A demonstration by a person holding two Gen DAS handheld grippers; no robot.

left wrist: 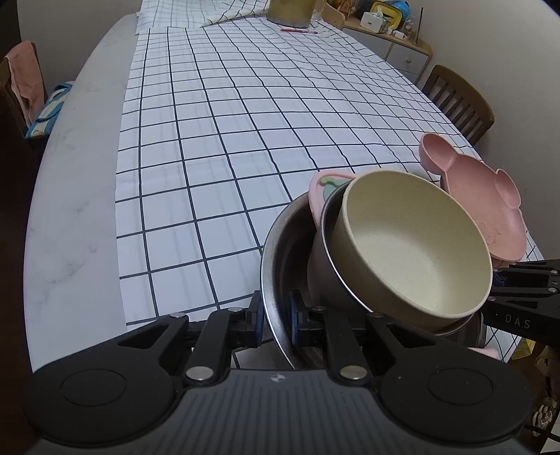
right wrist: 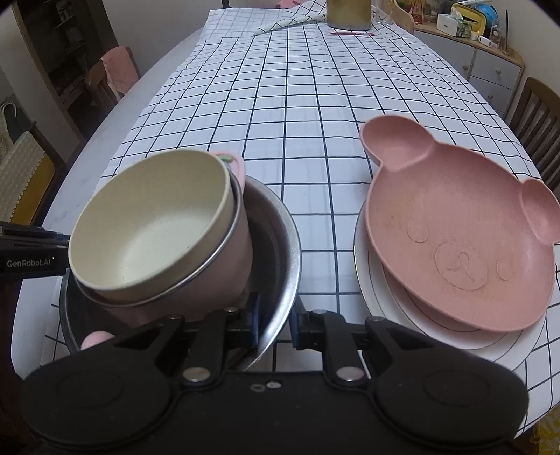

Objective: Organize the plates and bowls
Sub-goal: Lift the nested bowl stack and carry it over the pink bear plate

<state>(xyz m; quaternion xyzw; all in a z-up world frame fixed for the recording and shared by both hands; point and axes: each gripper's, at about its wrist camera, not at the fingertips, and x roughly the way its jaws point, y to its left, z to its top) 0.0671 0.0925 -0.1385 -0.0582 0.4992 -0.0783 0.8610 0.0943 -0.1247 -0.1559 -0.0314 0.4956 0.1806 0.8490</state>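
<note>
Steel rim sits between both sets of tongs. The left gripper (left wrist: 274,323) pinches the near-left edge of the large steel bowl (left wrist: 276,245), one blue-padded finger outside the wall and one inside. The right gripper (right wrist: 274,323) pinches the same bowl (right wrist: 280,252) at its near-right edge in the same way, one finger in, one out.

Inside the steel bowl a pink pot (right wrist: 227,266) with a thin metal lip leans tilted, and a cream bowl (left wrist: 413,245) nests in it, matte and speckled, its mouth tipped toward the cameras. A pink lid (left wrist: 323,189) with a green mark stands wedged behind them against the steel wall.

Just beside the steel bowl, on its right and apart from it, a pink bear-shaped plate (right wrist: 462,238) with two round ear wells and a raised face pattern rests on a smaller pink dish, which lies on a white plate (right wrist: 374,301) ringed with a thin dark line. This stack sits close to the table's right edge.

Beyond the dishes the white tablecloth (left wrist: 245,140) with its dark grid stretches far and bare, to a gold cylindrical container (right wrist: 348,14) and a red pen (right wrist: 351,33) at the far end. Left of the cloth runs a strip of pale marbled tabletop (left wrist: 77,196). Wooden chairs (right wrist: 539,119) stand along both sides.
</note>
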